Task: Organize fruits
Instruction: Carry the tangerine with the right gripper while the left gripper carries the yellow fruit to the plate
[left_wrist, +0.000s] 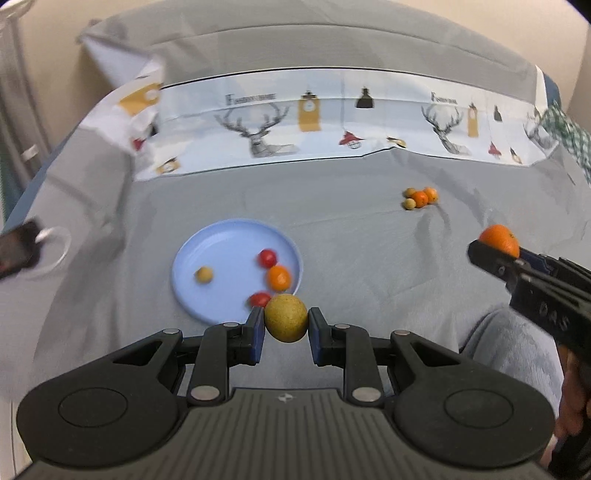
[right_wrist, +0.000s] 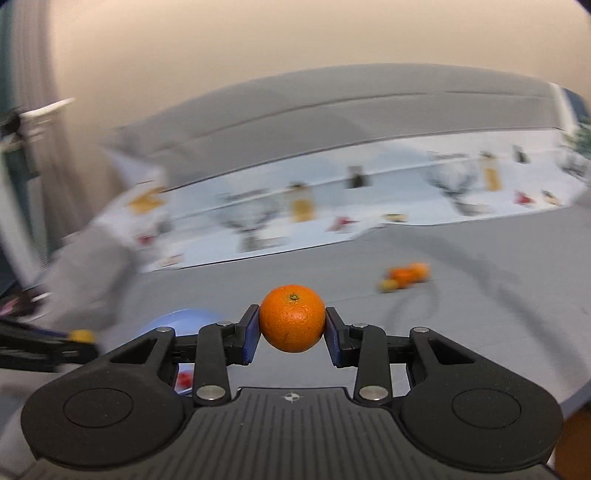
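A yellow-green fruit (left_wrist: 286, 318) is gripped by the left gripper (left_wrist: 286, 326) at the near right rim of the blue plate (left_wrist: 207, 254). A mandarin (right_wrist: 292, 318) is clamped by the right gripper (right_wrist: 292, 334), well to the plate's right; the left gripper is judged nearer.

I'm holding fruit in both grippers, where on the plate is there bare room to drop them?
The plate is bare through its left and far parts, around the lone yellow fruit. Its right edge is crowded: two tomatoes and an orange bunch there. The grey cloth between plate and fruit pile is also bare.
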